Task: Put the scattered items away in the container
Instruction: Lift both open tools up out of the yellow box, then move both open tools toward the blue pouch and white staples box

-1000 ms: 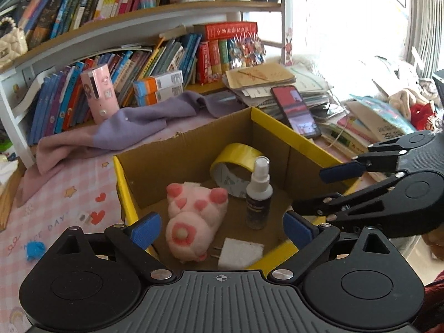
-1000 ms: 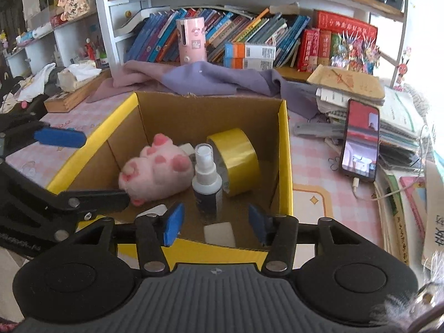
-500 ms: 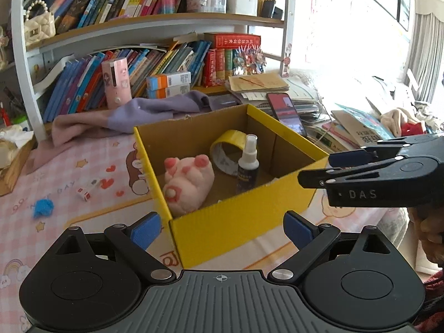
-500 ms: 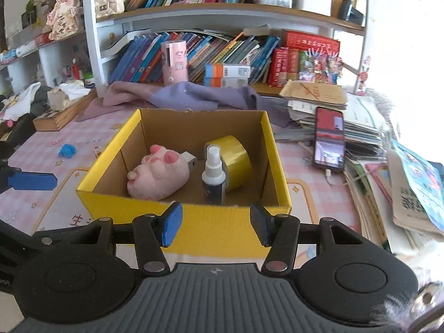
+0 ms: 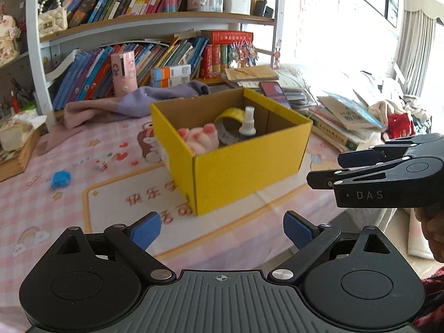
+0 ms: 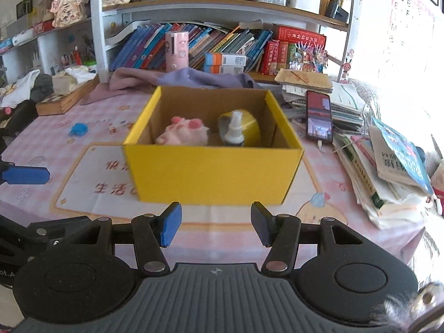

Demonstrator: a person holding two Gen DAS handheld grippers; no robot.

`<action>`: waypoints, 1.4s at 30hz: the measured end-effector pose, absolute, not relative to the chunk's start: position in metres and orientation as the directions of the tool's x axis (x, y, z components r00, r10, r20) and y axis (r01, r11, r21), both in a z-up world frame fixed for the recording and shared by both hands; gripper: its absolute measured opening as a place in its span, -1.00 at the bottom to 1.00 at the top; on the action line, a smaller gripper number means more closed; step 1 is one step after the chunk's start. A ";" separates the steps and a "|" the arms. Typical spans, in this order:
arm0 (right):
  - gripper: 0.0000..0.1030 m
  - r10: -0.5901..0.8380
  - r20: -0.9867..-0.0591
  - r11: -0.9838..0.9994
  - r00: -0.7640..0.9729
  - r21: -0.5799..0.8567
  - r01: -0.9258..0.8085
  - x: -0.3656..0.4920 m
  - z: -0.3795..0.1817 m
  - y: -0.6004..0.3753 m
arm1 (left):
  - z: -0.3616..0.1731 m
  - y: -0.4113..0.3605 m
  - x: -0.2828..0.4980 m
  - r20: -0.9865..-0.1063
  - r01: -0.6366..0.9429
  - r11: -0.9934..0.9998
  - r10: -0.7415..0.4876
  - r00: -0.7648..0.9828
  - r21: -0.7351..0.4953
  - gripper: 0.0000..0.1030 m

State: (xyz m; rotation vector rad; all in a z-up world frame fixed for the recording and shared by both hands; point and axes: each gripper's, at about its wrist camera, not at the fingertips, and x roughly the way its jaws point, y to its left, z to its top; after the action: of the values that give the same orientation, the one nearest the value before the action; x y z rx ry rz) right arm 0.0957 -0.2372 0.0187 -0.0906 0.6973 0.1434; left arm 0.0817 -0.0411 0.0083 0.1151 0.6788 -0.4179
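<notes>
The box [image 6: 213, 174] sits on the pink tablecloth [image 6: 55, 194] with its open top up, so things can be dropped in from above. Inside it the plush [image 6: 183, 134] lies at the left, the spray bottle [image 6: 234, 130] stands upright in the middle, and the tape roll [image 6: 249, 127] leans behind the bottle against the back wall. I judge these three as tidied.

Left of the box, well apart from it on the cloth, lie a blue scrap [image 5: 60, 179] and a small white-and-red piece [image 5: 103, 162]. They look like the scattered items left to collect, though the small piece is too tiny to name.

Both grippers hang in front of the box, on its near side, over the table's edge and clear of everything. The left gripper [image 5: 222, 230] has its jaws spread wide with nothing between them. The right gripper [image 6: 216, 223] is partly open, also with nothing between its pads. In the left view it shows from the side, off the box's right front corner.

From the box, the blue scrap lies on the left gripper's side, so that hand seems better placed to reach it; the box's contents are beyond both sets of jaws, behind the front wall.
</notes>
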 end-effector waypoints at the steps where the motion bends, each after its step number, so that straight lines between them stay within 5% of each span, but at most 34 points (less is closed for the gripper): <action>1: 0.04 0.105 -0.647 0.986 0.756 -0.033 -0.166 0.090 0.018 -0.231 | 0.008 -0.037 0.077 -0.633 0.411 0.911 -0.335 0.698 -0.030 0.88; 21: 0.07 0.192 -0.641 0.963 0.743 -0.022 -0.268 0.018 0.015 -0.135 | 0.009 0.052 0.002 -0.627 0.319 0.948 -0.255 0.736 -0.012 0.88; 42: 0.10 0.333 -0.644 0.886 0.689 -0.037 -0.462 0.055 0.013 -0.063 | 0.003 0.110 0.017 -0.636 0.146 0.989 -0.128 0.761 -0.024 0.88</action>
State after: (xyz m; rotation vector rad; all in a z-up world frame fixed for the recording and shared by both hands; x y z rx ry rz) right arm 0.0546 -0.0630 0.0129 -0.2033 0.6775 0.4481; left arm 0.0171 0.1100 0.0030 0.0272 0.6894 -0.1490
